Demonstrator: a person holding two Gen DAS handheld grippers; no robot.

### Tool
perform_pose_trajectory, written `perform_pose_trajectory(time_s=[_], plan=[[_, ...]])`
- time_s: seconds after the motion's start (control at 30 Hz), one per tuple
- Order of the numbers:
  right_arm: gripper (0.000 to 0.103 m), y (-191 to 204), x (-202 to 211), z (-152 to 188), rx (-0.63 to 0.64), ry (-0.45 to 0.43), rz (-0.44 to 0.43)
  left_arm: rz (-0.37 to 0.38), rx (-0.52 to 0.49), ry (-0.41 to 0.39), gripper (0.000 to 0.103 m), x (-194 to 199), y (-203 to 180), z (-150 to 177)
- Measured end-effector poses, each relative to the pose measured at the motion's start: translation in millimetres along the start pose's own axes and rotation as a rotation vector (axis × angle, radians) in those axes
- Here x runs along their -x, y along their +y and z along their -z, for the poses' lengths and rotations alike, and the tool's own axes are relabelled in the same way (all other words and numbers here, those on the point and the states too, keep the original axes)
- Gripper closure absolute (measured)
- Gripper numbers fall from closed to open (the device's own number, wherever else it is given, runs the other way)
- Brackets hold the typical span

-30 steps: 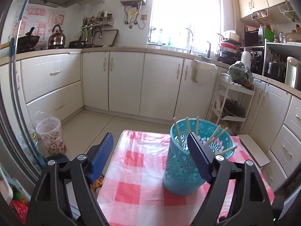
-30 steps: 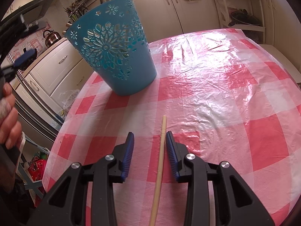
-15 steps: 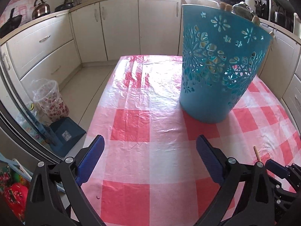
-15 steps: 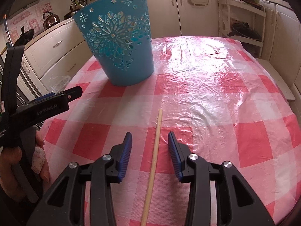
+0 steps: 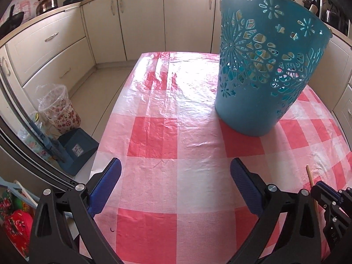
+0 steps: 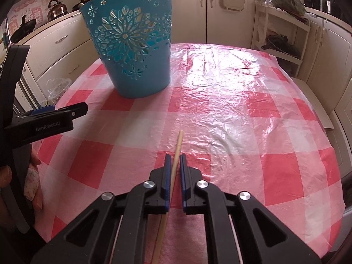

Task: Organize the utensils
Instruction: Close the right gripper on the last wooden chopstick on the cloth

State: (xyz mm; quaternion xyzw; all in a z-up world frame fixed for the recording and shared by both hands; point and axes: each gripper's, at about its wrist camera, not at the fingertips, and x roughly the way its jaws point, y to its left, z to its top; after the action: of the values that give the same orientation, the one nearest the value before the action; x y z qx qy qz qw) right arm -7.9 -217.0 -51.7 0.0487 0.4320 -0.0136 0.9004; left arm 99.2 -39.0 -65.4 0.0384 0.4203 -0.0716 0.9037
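my right gripper (image 6: 175,161) has just closed, clamped on the chopstick (image 6: 178,142) lying on the checked tablecloth (image 6: 242,118); my left gripper (image 5: 176,171) gapes wide, empty, near the blue basket (image 5: 261,70).

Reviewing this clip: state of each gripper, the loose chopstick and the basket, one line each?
left gripper: open, empty, over the tablecloth.
right gripper: shut on the chopstick, having just closed.
chopstick: lying on the tablecloth, between the pads.
blue basket: upright, chopsticks inside.
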Motion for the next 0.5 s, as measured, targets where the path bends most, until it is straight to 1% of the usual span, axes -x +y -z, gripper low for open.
perform_pose_trajectory(time_s=[0.07, 0.17, 0.2, 0.23, 0.3, 0.4, 0.5], plan=[[0.092, 1, -1, -1, 0.010, 0.000, 0.004, 0.000, 0.001, 0.001, 0.008, 0, -1, 0], [0.092, 8, -2, 0, 0.057, -0.006, 0.033, -0.001, 0.000, 0.009, 0.008, -2, 0, 0], [0.093, 10, -2, -1, 0.074, -0.008, 0.042, -0.001, -0.001, 0.011, 0.008, -3, 0, -1], [0.097, 12, -2, -1, 0.091, -0.007, 0.047, -0.001, -0.002, 0.013, 0.008, -4, -1, -1], [0.097, 13, -2, -1, 0.094, -0.002, 0.039, -0.001, -0.003, 0.015, 0.008, -5, -1, -1], [0.097, 5, -3, -3, 0.049, 0.010, 0.001, 0.000, -0.002, 0.019, 0.008, -7, -1, -1], [0.097, 6, -4, -4, 0.072, 0.015, 0.003, 0.000, -0.005, 0.024, 0.008, -8, -1, -1]])
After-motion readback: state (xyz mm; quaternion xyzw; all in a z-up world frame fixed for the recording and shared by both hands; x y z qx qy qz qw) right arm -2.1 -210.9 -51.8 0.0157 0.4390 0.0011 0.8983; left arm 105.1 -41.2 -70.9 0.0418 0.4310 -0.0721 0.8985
